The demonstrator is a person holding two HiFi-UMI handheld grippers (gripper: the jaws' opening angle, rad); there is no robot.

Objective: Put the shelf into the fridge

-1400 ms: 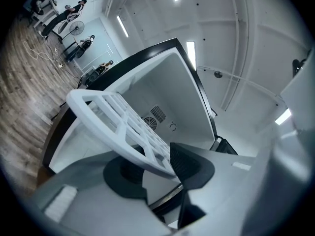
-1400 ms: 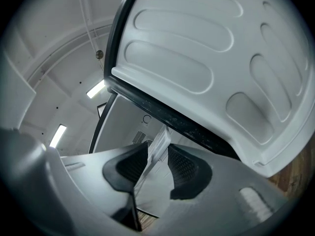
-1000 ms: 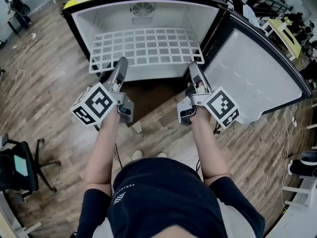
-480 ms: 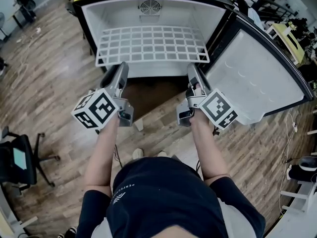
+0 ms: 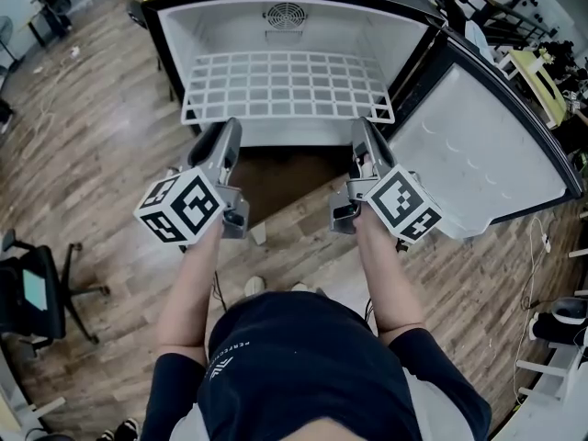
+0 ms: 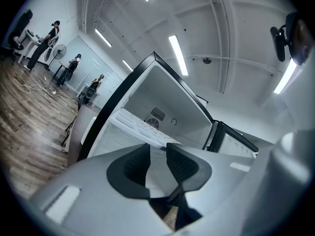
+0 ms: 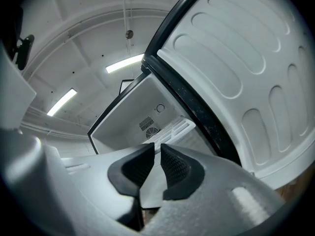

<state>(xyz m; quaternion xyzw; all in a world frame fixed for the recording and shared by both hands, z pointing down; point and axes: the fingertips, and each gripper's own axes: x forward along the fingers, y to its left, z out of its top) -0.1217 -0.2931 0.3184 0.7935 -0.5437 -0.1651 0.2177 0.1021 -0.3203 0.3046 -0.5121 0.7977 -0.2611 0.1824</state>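
Head view looks steeply down on a person holding the left gripper (image 5: pixel 230 125) and the right gripper (image 5: pixel 359 125) level and side by side, both aimed into the black-framed, white-lined fridge (image 5: pixel 220 26). The white wire-grid shelf (image 5: pixel 287 85) lies flat inside the fridge cavity, directly ahead of both pairs of jaws. Its front rim runs across right at the jaw tips, the left jaws toward its left end and the right jaws toward its right end. From above it cannot be told whether the tips touch the rim.

In the left gripper view the dark ribbed pads (image 6: pixel 182 163) stand clearly apart. They have just been closing, and no shelf bar sits between them; the grid begins just beyond the tips. In the right gripper view the jaws have also just been closing and leave only a narrow slit, with nothing clamped in it. There the shelf shows past the tips, up and to the right.

The white moulded fridge door (image 5: pixel 469 154) stands swung open to the right of the right jaws. A wood-plank floor (image 5: pixel 92 154) lies beneath both grippers.
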